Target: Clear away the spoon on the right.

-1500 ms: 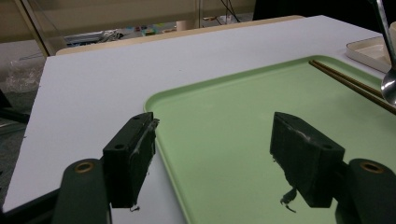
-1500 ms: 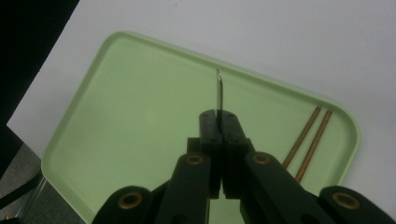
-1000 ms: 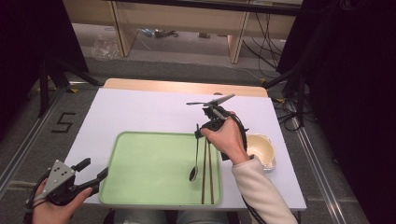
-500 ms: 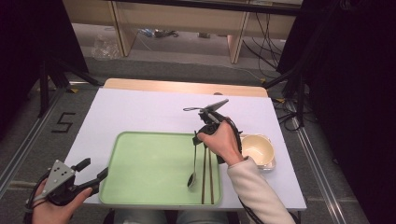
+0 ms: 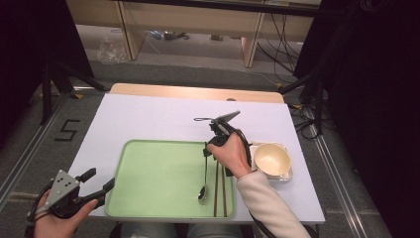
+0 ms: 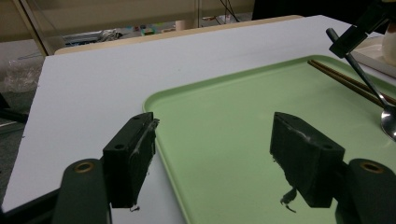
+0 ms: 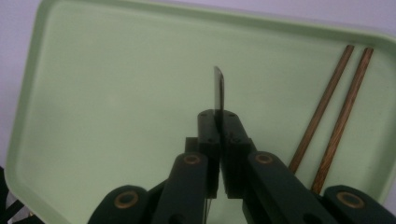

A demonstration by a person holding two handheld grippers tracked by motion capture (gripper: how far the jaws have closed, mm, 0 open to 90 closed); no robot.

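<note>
White table (image 5: pixel 148 119) bears a green tray (image 5: pixel 158 173); chopsticks (image 5: pixel 220 191) at the spoon's (image 5: pixel 203 191) 3 o'clock, bowl (image 5: pixel 271 159) beyond. Right gripper (image 5: pixel 207 148) pinches the spoon (bowl-end down); left gripper (image 5: pixel 99 186) gapes empty. Floor reads "5" (image 5: pixel 68 130).

My right hand-held gripper (image 5: pixel 207 147) pinches the spoon (image 5: pixel 204 186) by its handle over the green tray (image 5: pixel 148 178), bowl end touching the tray beside the chopsticks (image 5: pixel 220 191), the left hand-held gripper (image 5: pixel 99 181) open nearby.

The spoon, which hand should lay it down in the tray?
Right. The right hand-held gripper is shut on the spoon, whose bowl hangs low over the green tray beside the chopsticks. The left hand-held gripper sits open off the tray's left edge, holding nothing.
</note>
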